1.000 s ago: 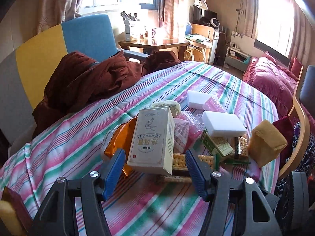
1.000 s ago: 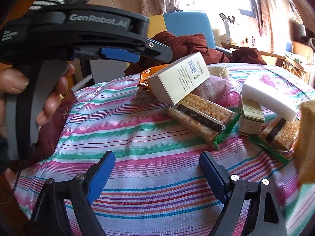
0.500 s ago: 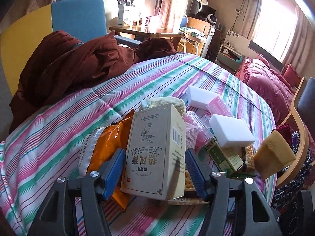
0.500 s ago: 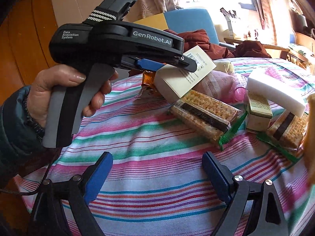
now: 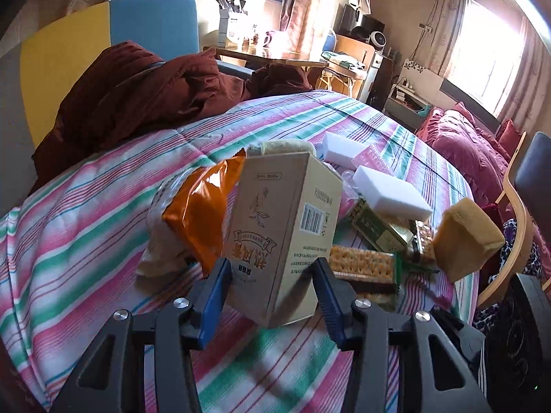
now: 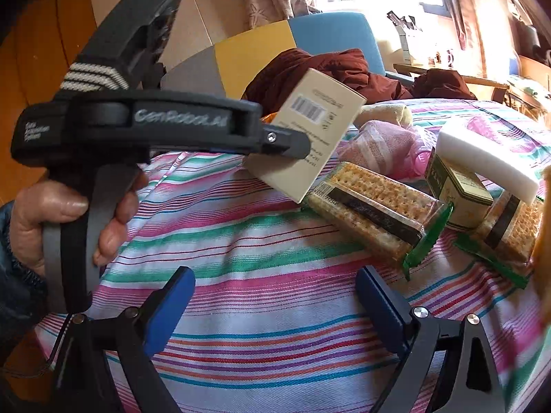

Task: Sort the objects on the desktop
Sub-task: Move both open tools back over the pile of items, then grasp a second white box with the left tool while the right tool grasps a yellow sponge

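A beige carton with a barcode [image 5: 282, 241] is raised off the striped tablecloth [image 5: 86, 241] and tilted. My left gripper [image 5: 272, 296] is shut on its lower end, one blue pad on each side. The right wrist view shows the same carton [image 6: 310, 141] in the left gripper [image 6: 291, 144], which a hand [image 6: 51, 213] holds. My right gripper [image 6: 273, 309] is open low over bare cloth, nothing between its fingers. Behind the carton lie an orange bag [image 5: 203, 213], a cracker pack [image 6: 372, 213], a green tin [image 6: 458, 189] and a white sponge [image 6: 482, 158].
A yellow sponge block [image 5: 465, 237] sits at the right of the pile, with a second white sponge [image 5: 344, 148] and a pink net pouch [image 6: 389, 148] further back. A maroon jacket [image 5: 144, 103] is draped over a blue and yellow chair [image 5: 151, 27] at the far edge.
The left gripper has moved in around the carton, shut on it and lifted it tilted off the pile. The right gripper has stayed open over the cloth.
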Demonstrator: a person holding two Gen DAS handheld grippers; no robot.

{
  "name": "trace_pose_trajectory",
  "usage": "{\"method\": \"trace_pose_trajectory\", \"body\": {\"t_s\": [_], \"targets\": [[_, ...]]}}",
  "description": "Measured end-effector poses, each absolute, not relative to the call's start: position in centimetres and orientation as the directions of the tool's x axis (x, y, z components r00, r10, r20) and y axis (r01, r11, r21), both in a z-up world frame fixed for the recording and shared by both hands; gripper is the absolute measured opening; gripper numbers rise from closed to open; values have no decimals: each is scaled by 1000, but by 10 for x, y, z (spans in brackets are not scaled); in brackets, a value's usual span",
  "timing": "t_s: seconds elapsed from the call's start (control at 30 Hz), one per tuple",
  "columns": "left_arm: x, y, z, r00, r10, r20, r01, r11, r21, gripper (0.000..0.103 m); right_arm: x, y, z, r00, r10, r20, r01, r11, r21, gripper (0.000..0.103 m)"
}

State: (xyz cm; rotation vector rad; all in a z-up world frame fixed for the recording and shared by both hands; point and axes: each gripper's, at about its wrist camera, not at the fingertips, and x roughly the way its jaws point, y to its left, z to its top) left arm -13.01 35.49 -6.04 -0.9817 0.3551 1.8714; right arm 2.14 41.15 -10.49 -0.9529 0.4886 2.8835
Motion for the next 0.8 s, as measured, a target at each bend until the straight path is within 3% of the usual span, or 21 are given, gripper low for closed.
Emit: {"method": "trace_pose_trajectory", "body": {"t_s": [0.23, 0.43, 0.6, 0.8], "targets": [[-119, 312, -87, -223, 575, -787, -803, -566, -186, 44, 23, 411, -104, -807, -40, -589, -158, -947, 281, 96], [-105, 265, -80, -243, 617, -748, -746, -612, -263, 44, 25, 409, -103, -807, -44, -588, -155, -946, 284, 97], [-97, 253, -48, -230, 681, -695, -729, -594, -340, 62, 25, 412, -104, -810, -48, -585, -153, -945, 290, 97], [-107, 284, -1, -282, 694, -663, -739, -597, -311, 65, 25, 414, -104, -816, -58, -575, -148, -941, 305, 98]]}}
